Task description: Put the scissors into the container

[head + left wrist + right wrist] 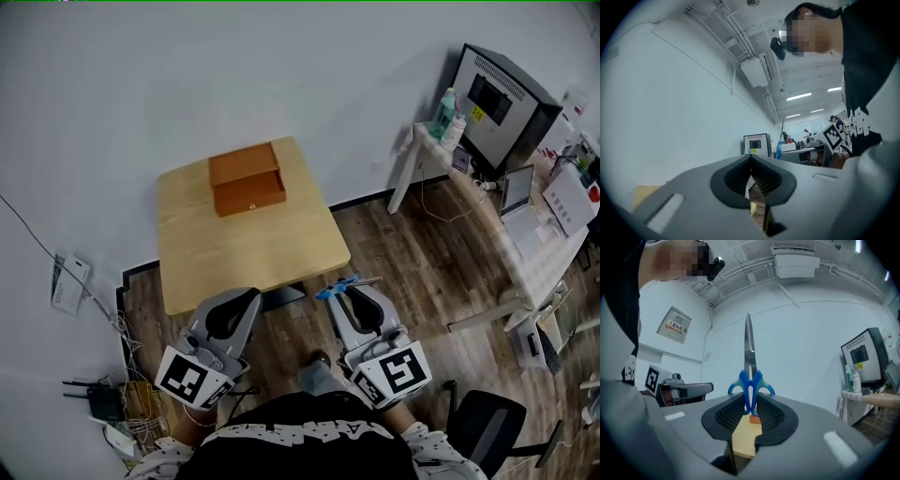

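A brown wooden container (pixel 247 178) sits closed at the far side of a small light wood table (pixel 253 248). My right gripper (pixel 349 289) hovers just off the table's near right corner, shut on blue-handled scissors (pixel 339 287). In the right gripper view the scissors (pixel 749 380) stand upright, handles pinched between the pads and blades pointing up, with the table (pixel 746 437) and a sliver of the container (pixel 753 419) behind them. My left gripper (pixel 249 298) is at the table's near edge, shut with nothing in it. Its pads meet in the left gripper view (pixel 751 161).
A white desk (pixel 525 253) on the right carries a black machine (pixel 502 98), bottles (pixel 448 114) and a laptop. An office chair (pixel 487 422) stands at bottom right. Cables and a router (pixel 103 398) lie on the floor at left. A white wall runs behind the table.
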The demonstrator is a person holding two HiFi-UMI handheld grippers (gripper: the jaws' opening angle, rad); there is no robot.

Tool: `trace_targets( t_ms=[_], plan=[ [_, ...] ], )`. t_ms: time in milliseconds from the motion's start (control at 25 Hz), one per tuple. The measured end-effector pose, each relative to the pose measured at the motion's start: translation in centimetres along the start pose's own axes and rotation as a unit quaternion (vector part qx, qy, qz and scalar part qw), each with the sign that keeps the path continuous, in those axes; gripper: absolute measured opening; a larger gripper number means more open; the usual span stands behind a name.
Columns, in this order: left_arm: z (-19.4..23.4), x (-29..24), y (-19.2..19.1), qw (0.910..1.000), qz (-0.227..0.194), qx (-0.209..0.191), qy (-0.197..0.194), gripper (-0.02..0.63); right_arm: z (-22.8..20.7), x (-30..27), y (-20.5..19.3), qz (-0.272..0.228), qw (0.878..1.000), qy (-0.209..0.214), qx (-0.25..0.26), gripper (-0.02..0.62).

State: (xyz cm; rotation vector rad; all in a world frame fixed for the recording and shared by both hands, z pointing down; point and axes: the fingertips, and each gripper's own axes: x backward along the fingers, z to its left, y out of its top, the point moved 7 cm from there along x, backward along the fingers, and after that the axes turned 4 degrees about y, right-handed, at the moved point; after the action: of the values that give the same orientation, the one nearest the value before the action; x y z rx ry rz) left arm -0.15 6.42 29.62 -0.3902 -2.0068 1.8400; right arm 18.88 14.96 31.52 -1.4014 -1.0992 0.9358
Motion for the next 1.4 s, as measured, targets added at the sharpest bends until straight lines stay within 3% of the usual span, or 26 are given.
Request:
trace_targets(
  t_ms=[920, 1400],
  plan=[
    [1.8, -9.2, -0.1, 0.9993, 0.005, -0.001, 0.038, 0.000, -8.4, -5.7, 1.6, -0.001, 0.997, 0.071, 0.003, 0.095],
    [3.6, -9.6, -0.3, 0.9972, 0.020, -0.012, 0.070, 0.000, -9.8, -9.2, 0.8, 0.015, 0.994, 0.105, -0.011, 0.095]
  ],
)
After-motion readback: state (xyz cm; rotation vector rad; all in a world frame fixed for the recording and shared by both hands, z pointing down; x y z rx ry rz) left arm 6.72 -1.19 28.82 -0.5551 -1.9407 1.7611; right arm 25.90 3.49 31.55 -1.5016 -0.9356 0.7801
